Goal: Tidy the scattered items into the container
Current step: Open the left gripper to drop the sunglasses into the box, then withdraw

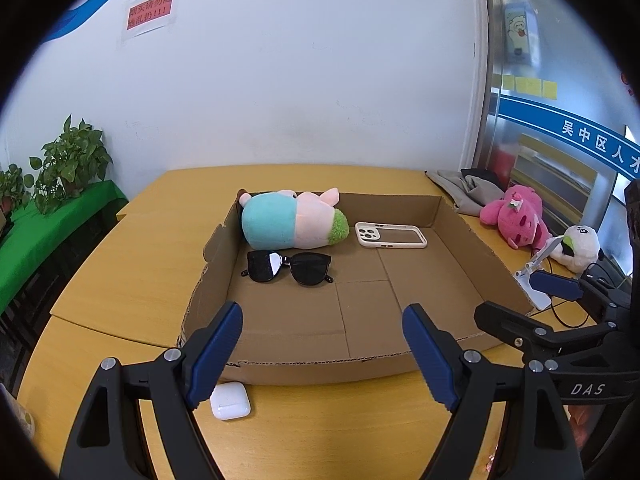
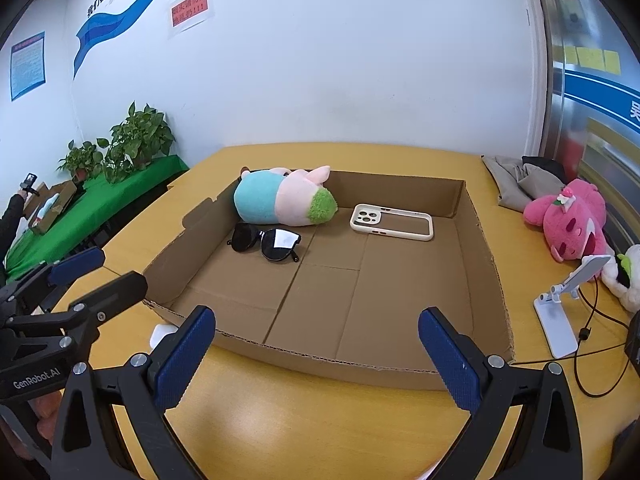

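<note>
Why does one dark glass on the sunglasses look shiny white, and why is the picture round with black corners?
In the left wrist view, the sunglasses show a bright patch on one lens: glare from reflected light. The right wrist view shows the same glare. Both views are fisheye, so the cardboard box edges bow and the corners go black; all looks fairly sharp.

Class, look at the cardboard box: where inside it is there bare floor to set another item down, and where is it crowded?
The cardboard box has bare floor across its near half and right side, bordered by the near wall, right wall and phone case. The far-left corner is crowded: the plush toy and the sunglasses in front of it. A narrow gap separates toy and case.
</note>
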`<state>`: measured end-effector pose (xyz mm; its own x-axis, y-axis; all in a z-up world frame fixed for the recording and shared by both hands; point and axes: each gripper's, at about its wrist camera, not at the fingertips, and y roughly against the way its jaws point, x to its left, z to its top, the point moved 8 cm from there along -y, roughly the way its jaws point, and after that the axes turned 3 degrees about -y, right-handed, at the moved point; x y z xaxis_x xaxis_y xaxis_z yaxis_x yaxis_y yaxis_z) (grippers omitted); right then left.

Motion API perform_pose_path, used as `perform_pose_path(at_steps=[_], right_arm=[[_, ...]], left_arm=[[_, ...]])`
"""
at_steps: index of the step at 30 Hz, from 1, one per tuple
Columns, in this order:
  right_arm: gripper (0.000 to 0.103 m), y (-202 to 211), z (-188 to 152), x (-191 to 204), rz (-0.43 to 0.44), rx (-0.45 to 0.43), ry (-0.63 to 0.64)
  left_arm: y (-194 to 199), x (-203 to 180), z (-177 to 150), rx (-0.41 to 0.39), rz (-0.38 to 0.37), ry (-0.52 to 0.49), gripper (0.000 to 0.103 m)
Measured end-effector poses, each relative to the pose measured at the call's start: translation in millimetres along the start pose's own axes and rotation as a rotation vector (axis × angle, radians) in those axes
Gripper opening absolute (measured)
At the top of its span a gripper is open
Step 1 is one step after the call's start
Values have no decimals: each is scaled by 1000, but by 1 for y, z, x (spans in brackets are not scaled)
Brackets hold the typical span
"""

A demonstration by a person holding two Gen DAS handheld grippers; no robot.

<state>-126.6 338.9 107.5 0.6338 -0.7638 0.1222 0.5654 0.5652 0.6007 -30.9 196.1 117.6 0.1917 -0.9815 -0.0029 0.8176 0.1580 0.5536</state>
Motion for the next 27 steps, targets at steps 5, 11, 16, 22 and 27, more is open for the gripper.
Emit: perform_pose_path(at_steps=[5,11,16,22,27], right_arm=[[103,0,-1,1,2,4,-1],[103,0,-3,1,10,7,-12],[103,0,-6,0,18,16,-17],[103,0,-9,-3,15,21,-24],[103,0,-10,-6,13,21,-29]], left_arm=[[-2,2,-3,9,-4,10,82],[-2,2,-4,13,-3,13,82],[-5,1,-8,24,-7,12,82],[-8,-4,-13,36,-15,5,82],[-9,-9,-15,42,-28,-2,82]])
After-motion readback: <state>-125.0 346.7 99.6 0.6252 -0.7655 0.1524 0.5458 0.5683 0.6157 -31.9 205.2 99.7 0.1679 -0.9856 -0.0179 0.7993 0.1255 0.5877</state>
